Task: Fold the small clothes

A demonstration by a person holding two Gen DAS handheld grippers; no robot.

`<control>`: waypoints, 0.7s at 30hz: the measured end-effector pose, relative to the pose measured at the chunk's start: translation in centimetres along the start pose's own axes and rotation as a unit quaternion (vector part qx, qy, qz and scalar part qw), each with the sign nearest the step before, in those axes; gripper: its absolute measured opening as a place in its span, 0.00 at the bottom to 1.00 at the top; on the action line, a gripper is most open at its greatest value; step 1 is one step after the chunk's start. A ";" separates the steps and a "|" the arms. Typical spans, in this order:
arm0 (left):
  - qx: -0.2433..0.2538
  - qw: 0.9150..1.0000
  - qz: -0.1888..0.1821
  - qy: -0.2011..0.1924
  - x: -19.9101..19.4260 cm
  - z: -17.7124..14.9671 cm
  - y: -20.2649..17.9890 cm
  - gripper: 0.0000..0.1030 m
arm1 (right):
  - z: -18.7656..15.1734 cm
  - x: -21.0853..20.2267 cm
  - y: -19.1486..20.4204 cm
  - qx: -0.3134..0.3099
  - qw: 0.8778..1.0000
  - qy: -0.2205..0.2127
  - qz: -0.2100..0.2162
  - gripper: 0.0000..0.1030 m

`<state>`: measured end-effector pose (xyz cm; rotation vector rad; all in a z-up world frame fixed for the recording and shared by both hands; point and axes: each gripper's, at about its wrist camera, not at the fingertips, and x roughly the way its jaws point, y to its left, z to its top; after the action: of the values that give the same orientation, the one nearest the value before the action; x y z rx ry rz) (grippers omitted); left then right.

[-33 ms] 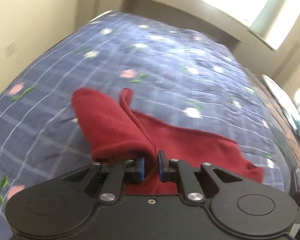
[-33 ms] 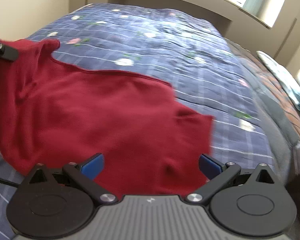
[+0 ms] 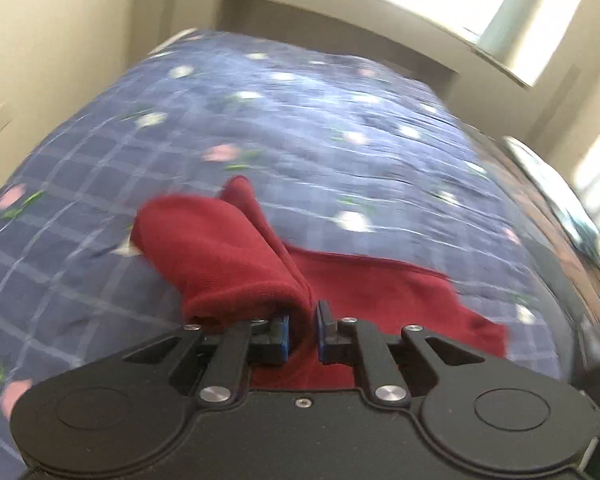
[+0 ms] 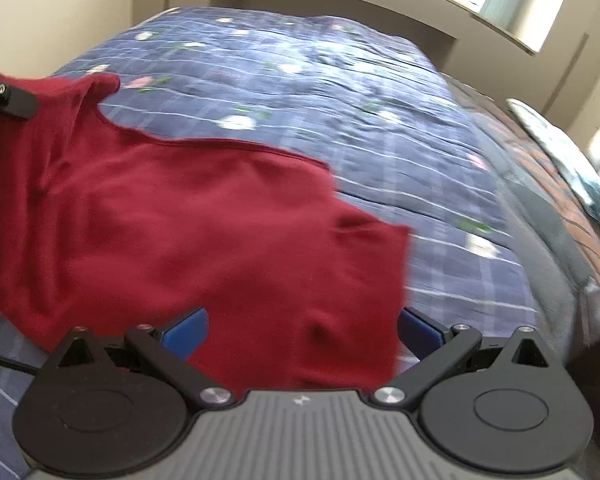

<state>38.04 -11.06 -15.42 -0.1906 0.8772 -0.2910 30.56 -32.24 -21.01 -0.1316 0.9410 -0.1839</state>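
Red top (image 4: 188, 216) lies spread on the quilt (image 4: 340, 92), one corner bunched & lifted at left. My left tongs (image 3: 302, 330) pinch that bunched fold. My right tongs (image 4: 302, 330) are spread wide over the near hem, w/ cloth between the pads, not gripped.

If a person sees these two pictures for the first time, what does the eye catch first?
First the red garment, spread over the near part of the blue checked bedspread with small flowers. Next, the left gripper pinching a bunched fold of it, while the right gripper stands wide open over its near edge.
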 end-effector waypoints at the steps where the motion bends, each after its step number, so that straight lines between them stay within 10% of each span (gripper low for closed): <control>1: 0.016 1.000 -0.011 0.003 0.1 -0.2 -1.6 0.12 | -0.4 -0.2 -1.3 0.006 1.000 0.002 -0.008 1.00; 10: 0.151 0.983 -0.068 0.078 3.6 -5.9 -12.8 0.13 | -4.4 -0.4 -9.5 0.047 0.996 0.038 -0.058 1.00; 17: 0.153 0.979 -0.054 0.124 5.3 -8.2 -14.2 0.20 | -5.8 -0.4 -11.7 0.062 0.995 0.046 -0.059 1.00; 21: 0.125 0.981 -0.070 0.134 5.0 -8.1 -13.7 0.47 | -5.7 -0.3 -11.9 0.066 0.995 0.046 -0.055 1.00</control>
<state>32.43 -25.99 -20.26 0.0224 1.0855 -0.5638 24.54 -43.99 -21.79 -0.0540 1.0114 -0.3550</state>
